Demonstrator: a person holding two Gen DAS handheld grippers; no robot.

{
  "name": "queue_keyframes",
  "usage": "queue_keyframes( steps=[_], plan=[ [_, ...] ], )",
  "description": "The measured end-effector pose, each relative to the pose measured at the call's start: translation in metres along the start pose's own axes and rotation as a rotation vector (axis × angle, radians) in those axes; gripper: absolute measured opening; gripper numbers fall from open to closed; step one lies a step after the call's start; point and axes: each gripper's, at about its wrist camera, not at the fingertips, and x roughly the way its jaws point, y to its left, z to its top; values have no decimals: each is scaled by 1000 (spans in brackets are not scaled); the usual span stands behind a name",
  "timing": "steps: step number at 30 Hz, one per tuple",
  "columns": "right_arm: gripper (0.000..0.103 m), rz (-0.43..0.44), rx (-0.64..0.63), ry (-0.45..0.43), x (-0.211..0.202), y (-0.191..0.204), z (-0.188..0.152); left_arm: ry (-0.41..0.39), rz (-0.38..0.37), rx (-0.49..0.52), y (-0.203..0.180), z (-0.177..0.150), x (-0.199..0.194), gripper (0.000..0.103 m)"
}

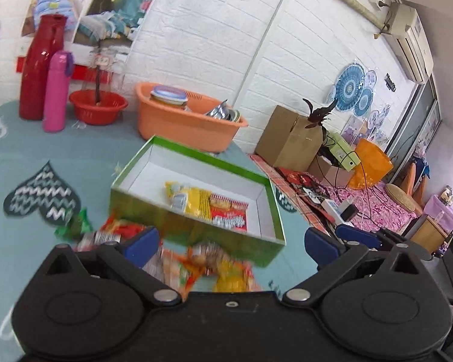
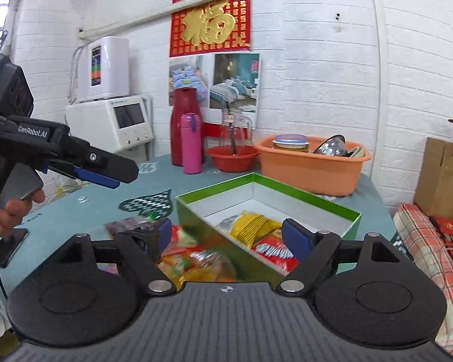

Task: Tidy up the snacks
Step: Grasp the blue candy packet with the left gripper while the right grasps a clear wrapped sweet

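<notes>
Currently on counter (image 2: 75, 205), teal cloth with heart motif:
- Green box (image 1: 142, 202), white inside, lidless; holds yellow packet (image 1: 193, 200) and red packet (image 1: 229, 215), touching, near front wall.
- Loose snack packets (image 2: 193, 259), blurred, heaped just outside box's near wall.
- Left gripper (image 1: 229, 246): jaws spread wide, nothing clasped, above loose heap.
- Right gripper (image 2: 226, 236): jaws spread wide, nothing clasped, straddling box's near corner.
- Behind box: orange basin (image 2: 311, 169), red bowl (image 2: 232, 158), pink bottle (image 2: 191, 143), red jug (image 2: 185, 111).
</notes>
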Motion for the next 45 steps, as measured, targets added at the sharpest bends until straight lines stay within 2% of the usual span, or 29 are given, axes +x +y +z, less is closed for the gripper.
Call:
queue_keyframes(
  steps=[5, 9, 12, 16, 19, 23, 26, 30, 35, 37, 42, 44, 45],
  plan=[
    [103, 31, 13, 33, -10, 23, -27, 17, 47, -53, 17, -50, -28, 103],
    [103, 104, 46, 97, -2, 42, -47, 52, 104, -124, 35, -83, -41, 103],
    [103, 121, 53, 143, 3, 58, -63, 8, 132, -127, 42, -102, -57, 103],
    [103, 117, 78, 199, 11, 73, -79, 1, 110, -92, 34, -109, -67, 103],
    [103, 90, 38, 191, 3, 79, -86, -9, 38, -17, 18, -112, -68, 103],
    [103, 14, 43, 137, -17, 65, -86, 47, -46, 38, 0, -115, -41, 103],
    [103, -59, 24, 135, -21, 54, -89, 101, -82, 49, -9, -120, -11, 103],
    [103, -129, -1, 173, -13, 42, -97, 139, -40, 49, -18, -125, 26, 103],
    [103, -119, -13, 208, -3, 34, -105, 151, 19, 98, -26, -128, 51, 103],
    [103, -121, -18, 206, -1, 33, -107, 169, 37, 96, -26, -128, 59, 94],
    [102, -114, -14, 195, -1, 29, -109, 175, 41, 107, -26, -129, 65, 93],
    [103, -124, -11, 188, 1, 28, -108, 180, 48, 121, -28, -129, 65, 81],
    [103, -128, -10, 186, 1, 27, -108, 185, 47, 127, -28, -129, 65, 71]
  ],
)
